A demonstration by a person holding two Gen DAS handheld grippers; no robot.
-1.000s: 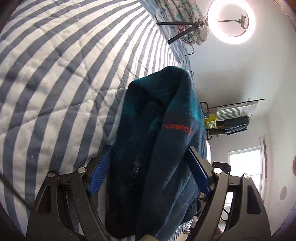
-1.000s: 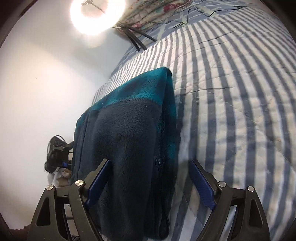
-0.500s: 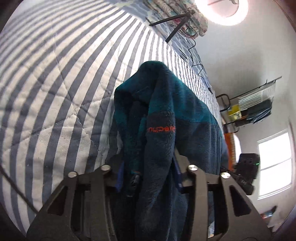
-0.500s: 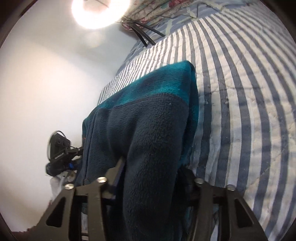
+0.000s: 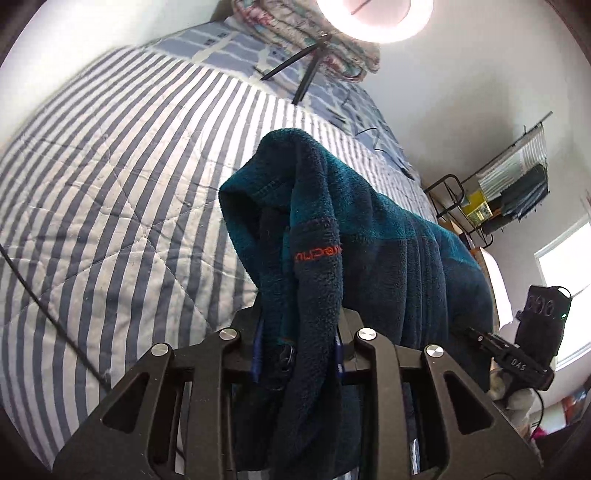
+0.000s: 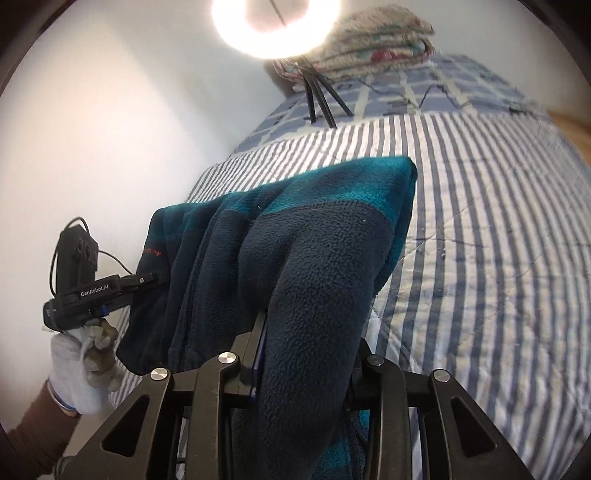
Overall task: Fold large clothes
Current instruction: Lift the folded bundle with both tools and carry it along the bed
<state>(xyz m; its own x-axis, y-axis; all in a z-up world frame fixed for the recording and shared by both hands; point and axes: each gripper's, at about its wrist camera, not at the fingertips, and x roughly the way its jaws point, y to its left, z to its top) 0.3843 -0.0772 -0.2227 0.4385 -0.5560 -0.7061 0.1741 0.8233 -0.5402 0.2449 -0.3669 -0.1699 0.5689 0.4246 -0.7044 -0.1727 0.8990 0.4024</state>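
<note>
Faintly, "GenRobot.AI" on left hand-held gripper (image 6: 147, 277); fleece jacket (image 6: 314, 266) logo unreadable.

Fleece jacket (image 5: 369, 236) hangs above the bed (image 5: 110, 184), strung between left gripper (image 5: 299, 354) and right gripper (image 6: 306, 354). Folded blankets (image 6: 373, 29) lie at the bed's far edge, with tripod legs (image 6: 321, 96) before them.
</note>
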